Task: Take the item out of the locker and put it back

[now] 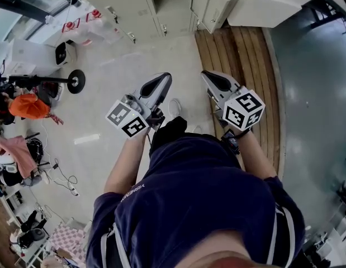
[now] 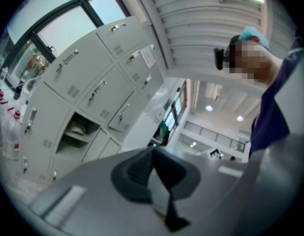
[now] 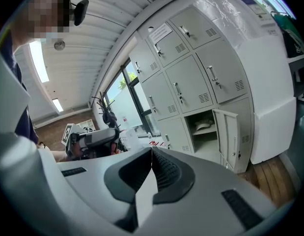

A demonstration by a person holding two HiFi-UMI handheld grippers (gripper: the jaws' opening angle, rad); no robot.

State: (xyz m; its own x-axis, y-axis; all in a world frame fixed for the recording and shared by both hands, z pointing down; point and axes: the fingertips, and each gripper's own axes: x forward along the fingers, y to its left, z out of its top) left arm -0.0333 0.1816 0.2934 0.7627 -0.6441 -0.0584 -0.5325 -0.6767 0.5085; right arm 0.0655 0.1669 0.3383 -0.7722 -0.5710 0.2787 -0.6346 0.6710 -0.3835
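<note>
1. While the item lies on the shelf inside the open locker, well apart from both claws, it shows only as a small pale shape. What it is and how firm it is cannot be told. Risk: a grip chosen blind could crush it or let it slip.
2. Shelf sits in the upper part of the compartment, leaving little room above the item. Risk: a claw entering tilted could strike the shelf edge or push the item to the back.
3. Door stands out from the right side of the opening and is not folded flat back. Risk: the right forearm could catch it and swing it across the reach.
4. Left claw and right claw are each closed tip to tip, with nothing between the jaws. Risk: a claw arriving closed would only shove the item, so one must open before entry.
5. Open compartment is low in the bank of lockers. Risk: a stooped reach may put the claws between the head camera and the item.
6. Wooden strip meets the pale floor ahead of the locker. Risk, judged minor: a misplaced step at that edge would jolt both claws.
</note>
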